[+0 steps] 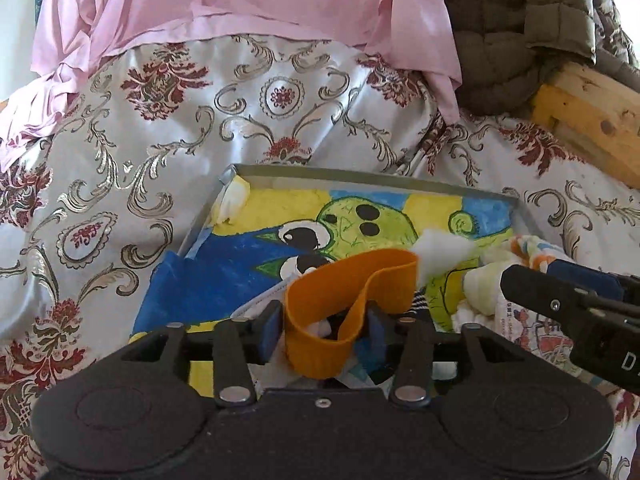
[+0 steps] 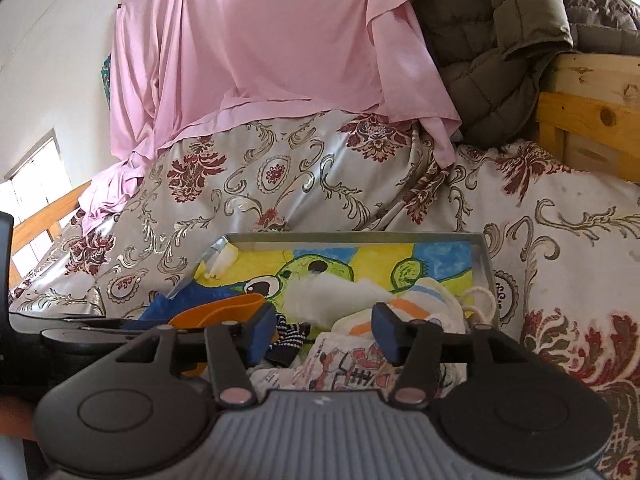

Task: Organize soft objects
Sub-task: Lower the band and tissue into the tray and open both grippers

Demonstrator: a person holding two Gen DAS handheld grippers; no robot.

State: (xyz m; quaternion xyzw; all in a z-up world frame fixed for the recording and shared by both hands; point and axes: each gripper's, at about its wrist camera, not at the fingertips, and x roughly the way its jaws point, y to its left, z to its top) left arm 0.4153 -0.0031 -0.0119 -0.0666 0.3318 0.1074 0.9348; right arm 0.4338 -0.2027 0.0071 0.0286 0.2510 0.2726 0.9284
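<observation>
Straddling an orange band, left tool spread, right tool spread over tray.

The left tool fills the bottom of the left wrist view: a matte black body with two round raised discs at lower left and lower right, two black link bars fastened by silver rivets, a small silver screw at centre, and dark blue pads on its fingers. The right tool, at the bottom of the right wrist view, has the same black discs, link bars, pinkish-silver rivets and blue pads, but a ribbed grey centre panel
</observation>
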